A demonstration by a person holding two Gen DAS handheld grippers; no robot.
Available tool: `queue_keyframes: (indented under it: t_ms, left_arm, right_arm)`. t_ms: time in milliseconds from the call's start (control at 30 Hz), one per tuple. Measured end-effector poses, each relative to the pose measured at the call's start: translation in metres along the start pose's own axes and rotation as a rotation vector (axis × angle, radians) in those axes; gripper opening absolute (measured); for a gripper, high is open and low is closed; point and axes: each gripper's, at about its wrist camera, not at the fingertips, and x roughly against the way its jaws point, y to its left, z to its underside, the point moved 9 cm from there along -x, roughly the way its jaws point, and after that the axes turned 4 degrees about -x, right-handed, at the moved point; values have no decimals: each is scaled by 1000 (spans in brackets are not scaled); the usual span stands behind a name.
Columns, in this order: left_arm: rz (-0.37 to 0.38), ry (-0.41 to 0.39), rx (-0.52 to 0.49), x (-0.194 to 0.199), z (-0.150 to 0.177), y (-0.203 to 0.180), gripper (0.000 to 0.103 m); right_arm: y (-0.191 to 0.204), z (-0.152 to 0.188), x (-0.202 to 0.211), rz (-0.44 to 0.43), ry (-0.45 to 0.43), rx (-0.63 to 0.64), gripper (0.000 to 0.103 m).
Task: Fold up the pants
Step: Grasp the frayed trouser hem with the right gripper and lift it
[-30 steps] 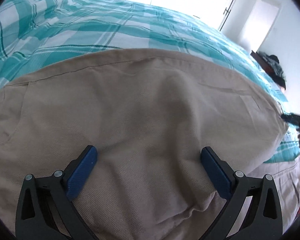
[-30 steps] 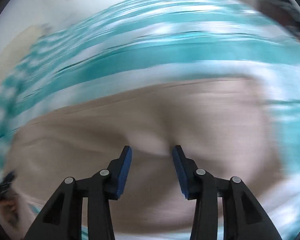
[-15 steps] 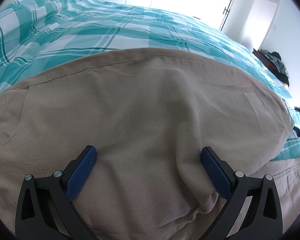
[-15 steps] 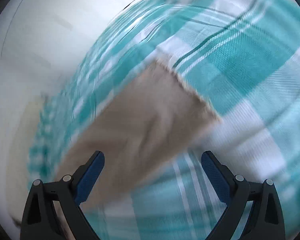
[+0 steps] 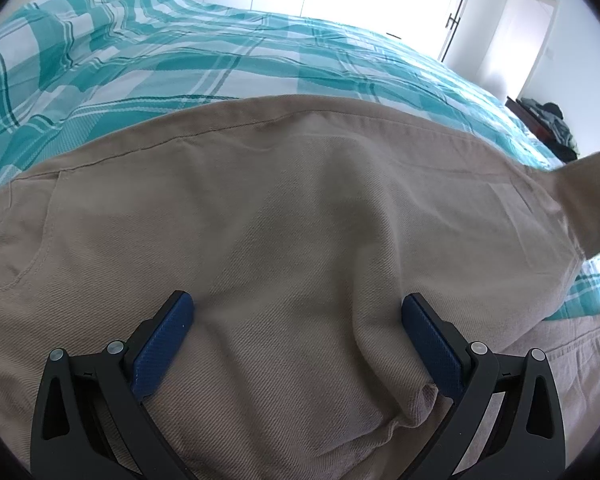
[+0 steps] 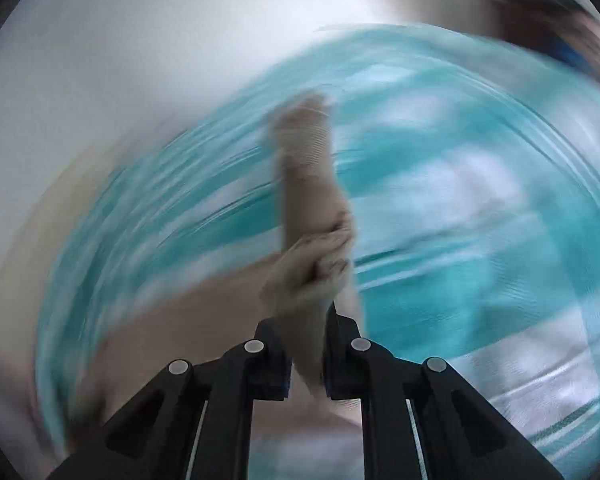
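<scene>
Tan twill fills the left wrist view: the pants (image 5: 284, 240) lie spread over a teal plaid bedspread (image 5: 172, 60), seat side up, with a long seam running across the far edge and a pocket outline at the left. The left gripper (image 5: 298, 340) rests low over the cloth with its blue pads wide apart; fabric lies between them, but neither pad presses on it, so nothing is held there. It seems to be pinning or waiting by the upper part of the pants. At the right edge a blurred tan flap stands up off the bed, which I take to be a leg lifted by the other hand. Below it a second layer of tan cloth shows, so some doubling may already exist, though I cannot tell how neat it is.

From the right wrist view, much is smeared by motion. The right gripper (image 6: 306, 354) has just been closing, and its jaws now pinch a bunched wad of tan cloth, a pant leg end by my guess, raised above the bedspread.

Judging from both views, the fold is under way but early: one leg is in transit, not yet laid down, and smoothing and further folds remain.
</scene>
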Motion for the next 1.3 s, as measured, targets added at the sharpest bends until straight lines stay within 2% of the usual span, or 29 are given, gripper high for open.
queue_keyframes:
  t_ms: [67, 133, 200, 233, 300, 333, 367, 400, 433, 500, 600, 667, 700, 733, 800, 833, 867, 900, 933, 967, 1033, 1100, 1133, 1167, 1200, 1233, 1300]
  left_arm:
    - [-4, 2, -2, 0, 0, 0, 102]
    - [-10, 5, -5, 0, 0, -1, 102]
    - [-17, 10, -9, -1, 0, -1, 102]
    - [-18, 13, -9, -1, 0, -2, 102]
    - [-23, 30, -8, 0, -1, -2, 102]
    - [-34, 45, -7, 3, -1, -3, 102]
    - [-42, 64, -3, 5, -2, -3, 102]
    - [-53, 96, 10, 10, -1, -4, 102]
    - [-55, 114, 23, 16, 0, -4, 102]
    - [-37, 120, 65, 34, 3, -6, 101]
    - [55, 110, 125, 69, 16, -16, 102]
    - [94, 104, 121, 93, 34, -28, 102]
    - [105, 102, 104, 101, 45, -34, 102]
    - [109, 109, 84, 105, 54, -38, 102]
    - [98, 163, 21, 102, 81, -46, 102]
    - [82, 226, -16, 94, 103, -46, 102]
    - [72, 245, -39, 90, 113, -45, 102]
    - [63, 213, -87, 92, 117, -47, 102]
    - [49, 177, -136, 97, 120, -50, 102]
    - [40, 177, -155, 99, 122, -52, 102]
    - [47, 191, -142, 102, 123, -51, 102]
    - [60, 215, -109, 105, 120, -49, 102]
    - [73, 223, -77, 108, 116, -48, 102]
    - [104, 221, -40, 114, 111, -48, 102]
    - [139, 212, -1, 118, 103, -49, 102]
    - [183, 190, 54, 125, 89, -47, 102]
    - [238, 158, 140, 131, 70, -44, 102]
  right_arm:
    - [62, 34, 31, -82, 91, 255, 12]
    - [104, 88, 69, -138, 198, 479, 12]
    - [95, 124, 89, -110, 275, 548, 12]
    - [68, 138, 96, -44, 309, 527, 12]
    - [3, 143, 109, 144, 306, 449, 23]
    - [-38, 141, 119, 255, 280, 368, 38]
    - [-67, 139, 126, 331, 266, 299, 57]
    - [-95, 138, 137, 420, 249, 229, 64]
    - [-117, 135, 151, 504, 218, 170, 69]
    - [-124, 129, 177, 537, 138, 90, 69]
    - [-90, 134, 207, 472, 21, 18, 69]
    - [-56, 150, 220, 338, -10, -30, 70]
    - [-32, 159, 219, 234, -19, -77, 71]
    - [-4, 176, 208, 81, -1, -156, 73]
    - [32, 200, 173, -118, 69, -296, 73]
    - [48, 214, 150, -175, 115, -363, 73]
    - [55, 224, 130, -189, 141, -414, 72]
    - [48, 233, 109, -153, 144, -486, 72]
    - [36, 236, 100, -109, 127, -536, 70]
    - [19, 237, 96, -51, 78, -617, 66]
    - [-11, 229, 97, 28, -56, -767, 66]
    - [-30, 218, 103, 99, -172, -852, 66]
    - [-34, 214, 102, 128, -186, -862, 51]
    - [-38, 211, 100, 171, -188, -849, 15]
    - [-41, 207, 99, 224, -178, -817, 4]
    - [-41, 201, 102, 249, -170, -779, 5]
    - [-23, 182, 114, 174, -192, -728, 5]
